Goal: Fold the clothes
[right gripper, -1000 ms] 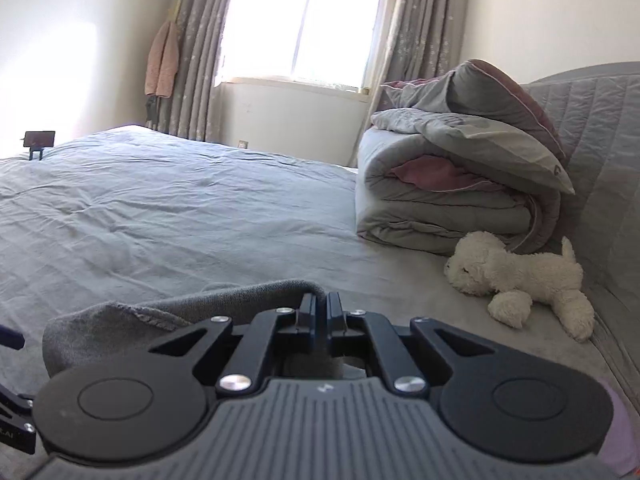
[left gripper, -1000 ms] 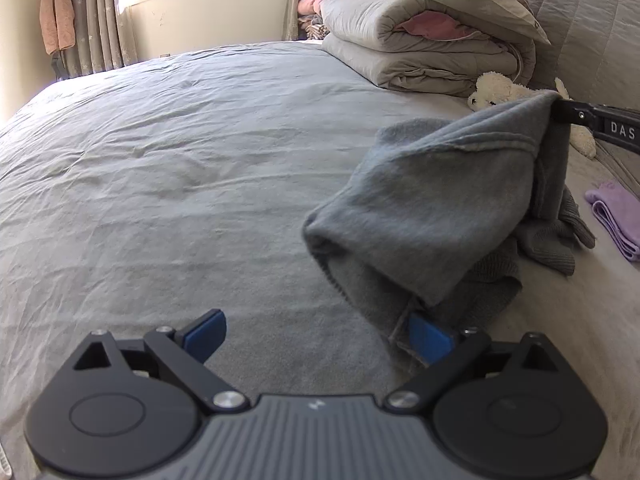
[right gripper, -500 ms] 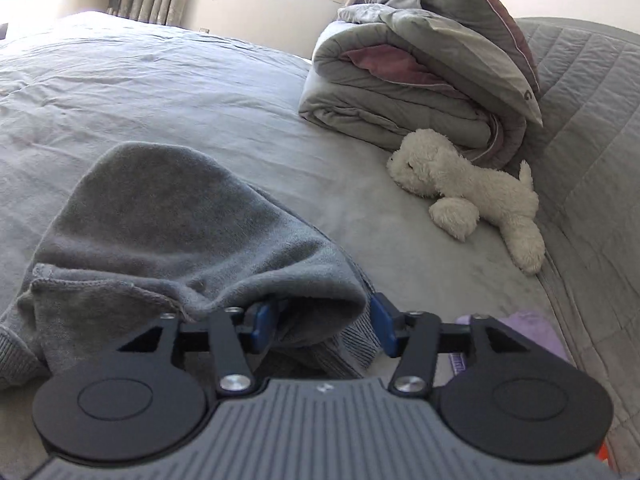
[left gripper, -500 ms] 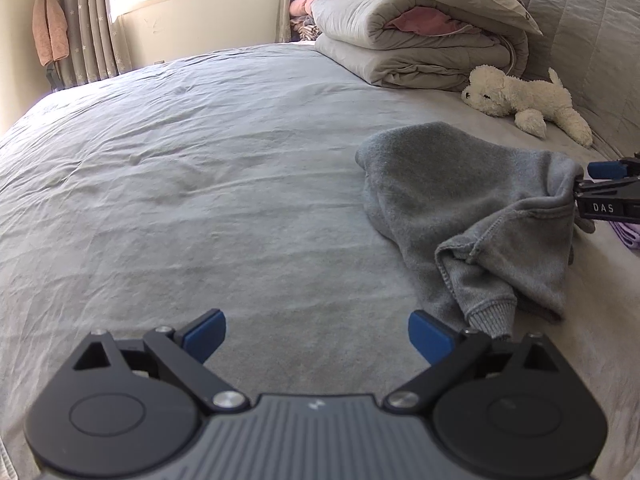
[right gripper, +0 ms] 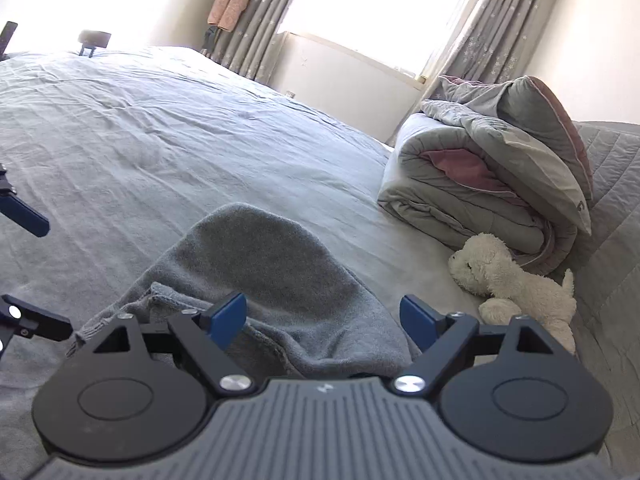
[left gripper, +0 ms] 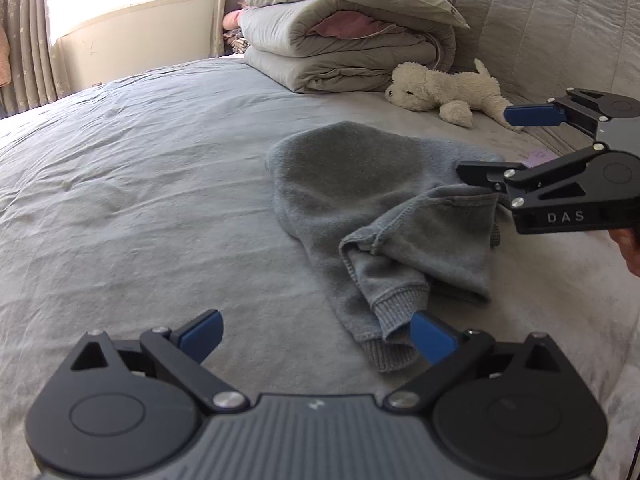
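Observation:
A grey knit garment (left gripper: 376,200) lies folded in a loose heap on the grey bedsheet (left gripper: 140,160), a ribbed cuff trailing toward the near edge. My left gripper (left gripper: 316,336) hovers open just in front of it; its right blue pad touches the cuff, nothing between the jaws. The right gripper (left gripper: 486,144) enters from the right, open over the garment's far-right edge. In the right wrist view the garment (right gripper: 264,268) lies under and ahead of my right gripper (right gripper: 324,316), jaws wide apart and holding nothing.
A folded grey and pink duvet (left gripper: 344,40) sits at the head of the bed beside a white plush dog (left gripper: 440,88). A quilted headboard (left gripper: 560,28) rises behind. A purple cloth (left gripper: 538,156) peeks out by the right gripper. A hand (left gripper: 630,248) shows at the right edge.
The right gripper lowered the garment onto the bed, opened and let go of it. The garment now rests in a heap. The left gripper stayed open.

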`<state>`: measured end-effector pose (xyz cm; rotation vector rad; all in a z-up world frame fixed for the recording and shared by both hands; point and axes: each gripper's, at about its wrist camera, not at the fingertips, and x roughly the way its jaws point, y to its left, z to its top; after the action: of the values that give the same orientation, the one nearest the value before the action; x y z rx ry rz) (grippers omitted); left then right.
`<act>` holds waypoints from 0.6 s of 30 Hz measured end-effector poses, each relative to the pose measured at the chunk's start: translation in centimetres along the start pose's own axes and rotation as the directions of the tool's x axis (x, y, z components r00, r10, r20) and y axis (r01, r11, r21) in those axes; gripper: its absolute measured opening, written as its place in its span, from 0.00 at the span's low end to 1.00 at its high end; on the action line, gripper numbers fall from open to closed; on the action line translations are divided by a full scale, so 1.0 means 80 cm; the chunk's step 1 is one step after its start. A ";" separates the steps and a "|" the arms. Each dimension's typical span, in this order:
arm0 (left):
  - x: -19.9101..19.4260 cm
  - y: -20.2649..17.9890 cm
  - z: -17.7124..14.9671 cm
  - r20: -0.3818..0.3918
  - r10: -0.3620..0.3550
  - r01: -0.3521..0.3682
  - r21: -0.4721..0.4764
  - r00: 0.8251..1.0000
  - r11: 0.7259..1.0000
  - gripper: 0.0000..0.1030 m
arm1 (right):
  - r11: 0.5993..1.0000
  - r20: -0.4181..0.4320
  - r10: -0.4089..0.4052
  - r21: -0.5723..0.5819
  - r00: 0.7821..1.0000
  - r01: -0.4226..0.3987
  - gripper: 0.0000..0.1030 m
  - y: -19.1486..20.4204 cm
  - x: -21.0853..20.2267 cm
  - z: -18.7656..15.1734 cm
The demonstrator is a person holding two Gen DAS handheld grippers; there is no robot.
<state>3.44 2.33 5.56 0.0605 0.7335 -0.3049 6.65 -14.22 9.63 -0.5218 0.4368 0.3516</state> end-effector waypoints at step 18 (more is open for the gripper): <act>0.014 -0.016 -0.009 -0.015 0.012 -0.011 0.066 1.000 0.998 0.98 | 0.994 -0.078 0.107 -0.014 0.991 -0.109 0.05 0.035 0.018 0.006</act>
<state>3.39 0.91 4.33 0.1298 0.7384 -0.3178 6.86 -11.40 8.20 -0.5322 0.5381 0.4410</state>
